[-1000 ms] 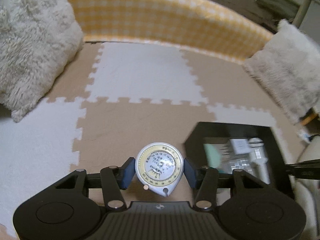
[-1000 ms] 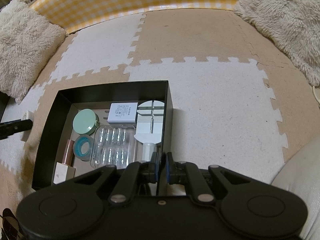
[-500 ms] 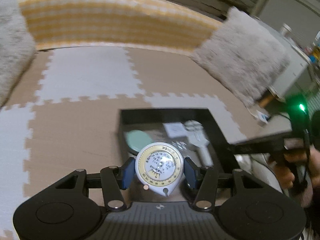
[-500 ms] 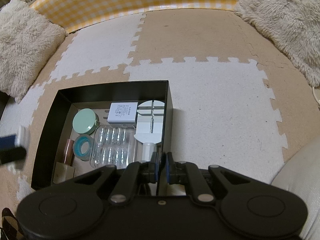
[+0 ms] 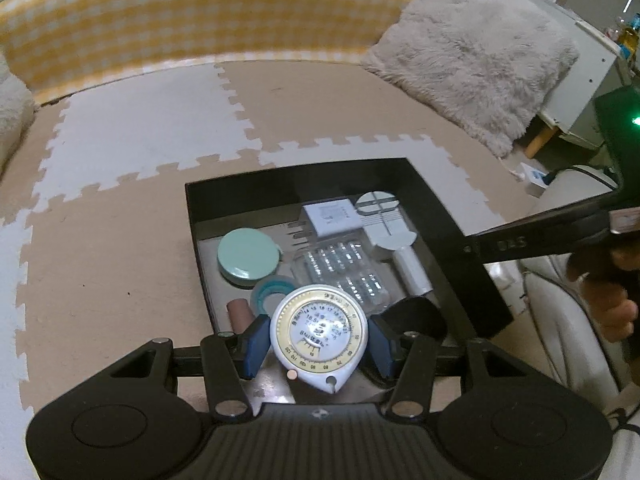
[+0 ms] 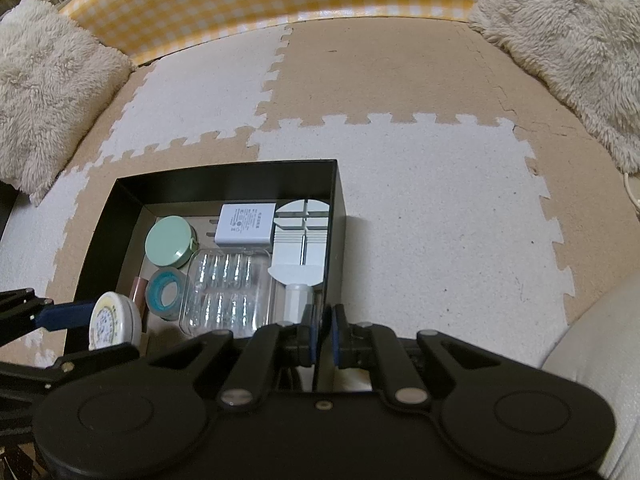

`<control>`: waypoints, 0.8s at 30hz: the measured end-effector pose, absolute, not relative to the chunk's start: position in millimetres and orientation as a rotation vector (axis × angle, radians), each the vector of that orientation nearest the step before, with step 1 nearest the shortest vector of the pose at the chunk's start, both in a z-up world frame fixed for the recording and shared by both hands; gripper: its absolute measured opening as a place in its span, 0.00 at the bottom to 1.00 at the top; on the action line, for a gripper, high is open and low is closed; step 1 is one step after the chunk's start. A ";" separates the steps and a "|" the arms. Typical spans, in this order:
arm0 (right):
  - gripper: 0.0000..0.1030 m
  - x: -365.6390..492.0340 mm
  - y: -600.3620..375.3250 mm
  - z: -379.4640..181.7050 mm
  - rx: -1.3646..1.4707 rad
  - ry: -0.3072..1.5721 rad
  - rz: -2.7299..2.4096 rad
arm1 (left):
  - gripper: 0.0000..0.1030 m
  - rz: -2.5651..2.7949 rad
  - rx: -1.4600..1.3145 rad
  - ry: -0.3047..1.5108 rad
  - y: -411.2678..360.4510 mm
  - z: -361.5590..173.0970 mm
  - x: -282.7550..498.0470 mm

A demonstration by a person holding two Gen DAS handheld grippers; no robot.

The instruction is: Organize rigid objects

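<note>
A round white tape measure (image 5: 318,330) with a yellow dial is pinched between the blue pads of my left gripper (image 5: 318,338), which is shut on it. It hangs over the near left corner of the black box (image 5: 300,172); in the right wrist view the tape measure (image 6: 110,320) shows at the lower left. Inside the box lie a mint compact (image 5: 247,256), a white charger (image 5: 332,216), a white handled tool (image 5: 386,220), a clear blister case (image 5: 340,268), a teal ring (image 5: 272,292) and a brown tube (image 5: 240,312). My right gripper (image 6: 322,334) is shut on the box's near right wall (image 6: 334,240).
Beige and white foam puzzle mats (image 6: 420,200) cover the floor. A yellow checked bolster (image 5: 180,20) runs along the back. Fluffy cushions sit at right (image 5: 480,48) and left (image 6: 44,88). A person's hand (image 5: 612,304) holds the right gripper's handle.
My left gripper has swung right with the tape measure, from over the bare mat to above the box's near left corner. The right gripper has stayed clamped on the box wall.
</note>
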State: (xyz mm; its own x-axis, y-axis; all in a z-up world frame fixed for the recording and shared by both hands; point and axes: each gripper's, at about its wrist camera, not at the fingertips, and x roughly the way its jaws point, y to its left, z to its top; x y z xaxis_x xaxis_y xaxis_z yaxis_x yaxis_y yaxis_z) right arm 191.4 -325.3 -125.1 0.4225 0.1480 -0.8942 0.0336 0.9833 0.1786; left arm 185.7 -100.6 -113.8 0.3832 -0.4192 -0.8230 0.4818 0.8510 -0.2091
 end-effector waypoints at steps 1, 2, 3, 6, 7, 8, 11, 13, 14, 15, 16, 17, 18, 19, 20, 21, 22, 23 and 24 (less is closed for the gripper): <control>0.08 191.3 -325.5 -125.1 0.178 1.134 0.072 | 0.53 -0.569 0.068 1.036 -100.7 -117.1 186.8; 0.07 191.3 -325.9 -125.3 0.178 1.134 0.072 | 0.53 -0.570 0.068 1.042 -100.3 -118.9 187.3; 0.08 191.2 -326.3 -125.3 0.179 1.134 0.073 | 0.55 -0.575 0.065 1.044 -100.3 -119.0 187.3; 0.08 191.5 -325.5 -125.3 0.178 1.134 0.072 | 0.68 -0.596 0.046 1.047 -101.5 -117.4 186.1; 0.08 191.6 -325.7 -125.4 0.179 1.134 0.072 | 0.72 -0.601 0.044 1.047 -102.0 -116.1 185.0; 0.08 191.6 -325.7 -125.4 0.179 1.134 0.072 | 0.74 -0.604 0.046 1.047 -102.4 -115.0 183.8; 0.08 191.7 -325.6 -125.2 0.179 1.134 0.073 | 0.79 -0.607 0.051 1.055 -102.8 -114.0 181.1; 0.08 191.8 -326.1 -125.5 0.180 1.134 0.072 | 0.82 -0.607 0.052 1.063 -103.0 -113.6 179.9; 0.08 191.7 -325.7 -125.3 0.179 1.134 0.072 | 0.83 -0.608 0.054 1.064 -103.4 -113.1 179.1; 0.08 191.7 -325.4 -125.2 0.179 1.134 0.072 | 0.87 -0.610 0.055 1.064 -103.5 -112.3 178.5; 0.08 191.7 -325.6 -125.2 0.179 1.134 0.072 | 0.89 -0.613 0.057 1.063 -104.2 -111.2 177.5; 0.08 191.6 -325.4 -125.2 0.179 1.134 0.072 | 0.90 -0.616 0.057 1.061 -104.6 -110.1 176.4; 0.08 191.7 -325.9 -125.4 0.179 1.134 0.072 | 0.92 -0.619 0.058 1.060 -104.9 -109.1 175.4; 0.08 191.8 -326.0 -125.4 0.179 1.134 0.073 | 0.94 -0.620 0.059 1.059 -105.1 -107.8 174.0; 0.08 191.7 -325.7 -125.3 0.179 1.134 0.072 | 0.95 -0.621 0.061 1.057 -105.8 -106.6 172.7; 0.08 191.6 -325.4 -125.1 0.179 1.134 0.072 | 0.97 -0.620 0.063 1.054 -106.0 -105.4 171.3; 0.08 191.7 -325.5 -125.2 0.179 1.134 0.072 | 0.99 -0.617 0.066 1.049 -106.1 -103.8 169.7; 0.08 191.7 -325.6 -125.3 0.178 1.134 0.072 | 1.00 -0.617 0.069 1.044 -106.3 -102.6 168.6; 0.08 191.7 -325.4 -125.1 0.178 1.134 0.072 | 1.00 -0.616 0.072 1.038 -106.1 -100.9 167.2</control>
